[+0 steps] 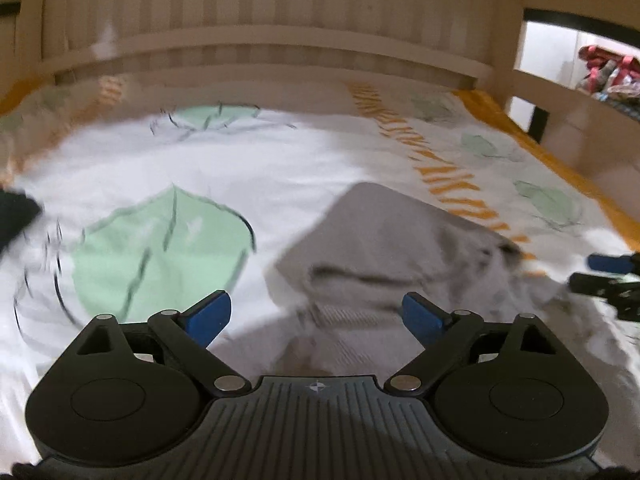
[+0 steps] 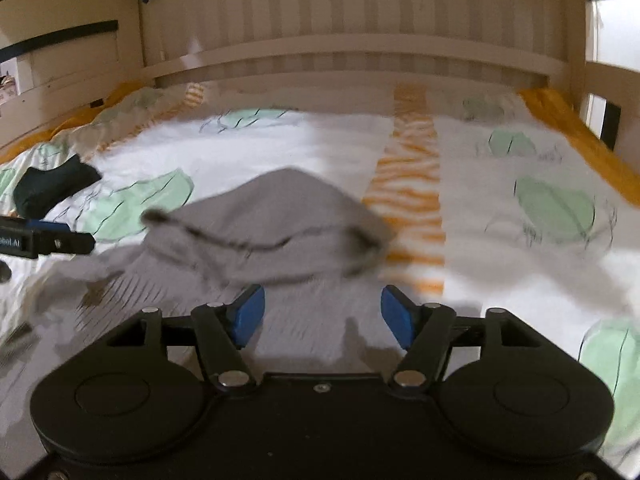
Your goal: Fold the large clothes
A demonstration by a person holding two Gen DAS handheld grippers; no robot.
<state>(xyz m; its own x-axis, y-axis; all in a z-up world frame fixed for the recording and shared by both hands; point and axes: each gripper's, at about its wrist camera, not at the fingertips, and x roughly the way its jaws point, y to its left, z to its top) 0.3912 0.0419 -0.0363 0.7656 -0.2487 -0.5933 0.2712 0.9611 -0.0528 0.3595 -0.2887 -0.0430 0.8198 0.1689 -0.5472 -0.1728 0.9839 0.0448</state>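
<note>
The grey garment (image 2: 272, 220) lies on the bed's leaf-printed sheet (image 1: 168, 248), near the orange striped band (image 2: 408, 200), and it already looks partly folded: in the right wrist view a fold of it sits raised and doubled over the part lying flat below, with ribbed cloth nearest the cameras. Both views are blurred, so the exact edges and the number of layers cannot be told. The left tool (image 1: 316, 316) stands wide, with nothing between its blue pads (image 1: 210, 314); the right tool (image 2: 322, 316) is also apart and empty, poised just over the near edge of the cloth. As a judgement, at least one fold is made, while squaring the bundle and the final folds remain. A dark cloth (image 2: 52, 190) lies well apart to the left, untouched.
</note>
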